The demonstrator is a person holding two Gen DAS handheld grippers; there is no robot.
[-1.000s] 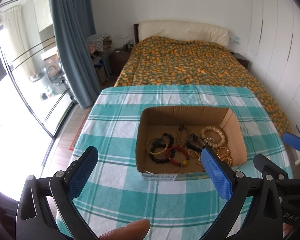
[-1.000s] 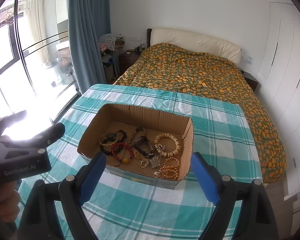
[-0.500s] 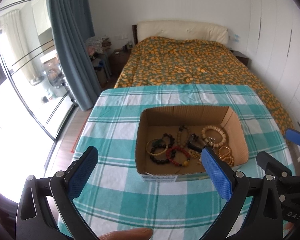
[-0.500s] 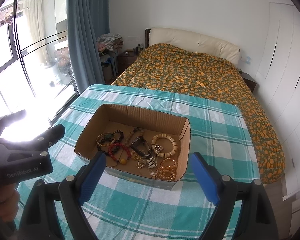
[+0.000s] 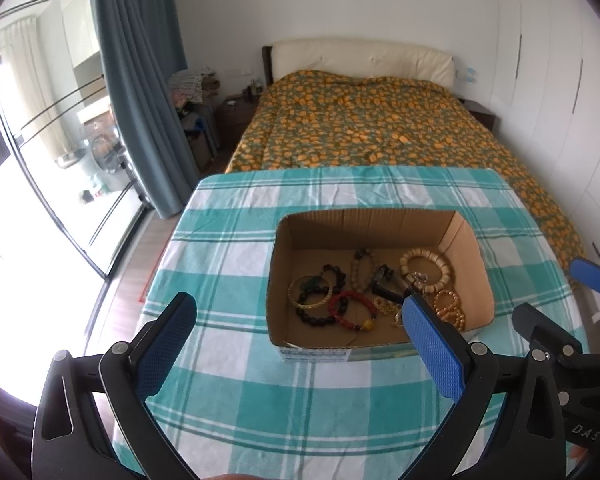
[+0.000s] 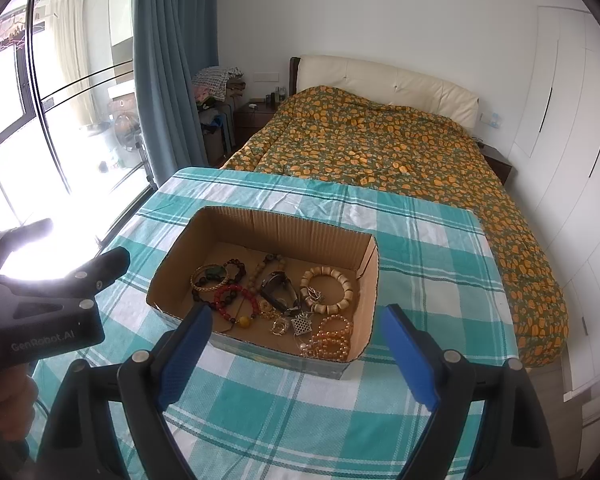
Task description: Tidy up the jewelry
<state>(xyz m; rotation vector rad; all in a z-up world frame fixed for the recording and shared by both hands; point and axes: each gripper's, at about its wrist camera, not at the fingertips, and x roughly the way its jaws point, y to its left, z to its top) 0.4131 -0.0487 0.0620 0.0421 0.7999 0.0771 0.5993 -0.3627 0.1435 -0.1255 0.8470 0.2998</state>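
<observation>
Both tools unmoved, jaws wide, cardboard box (image 5: 380, 280) of jewelry untouched

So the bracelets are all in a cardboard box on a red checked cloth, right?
Not quite: the cloth is teal and white checked, not red. The bracelets do lie in the cardboard box, as the right wrist view shows.

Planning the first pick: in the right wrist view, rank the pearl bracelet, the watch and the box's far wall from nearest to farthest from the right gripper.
1. Pearl bracelet, near right corner.
2. Watch, mid-box.
3. Far wall, toward the bed.
Right gripper hangs open before the box.
</observation>
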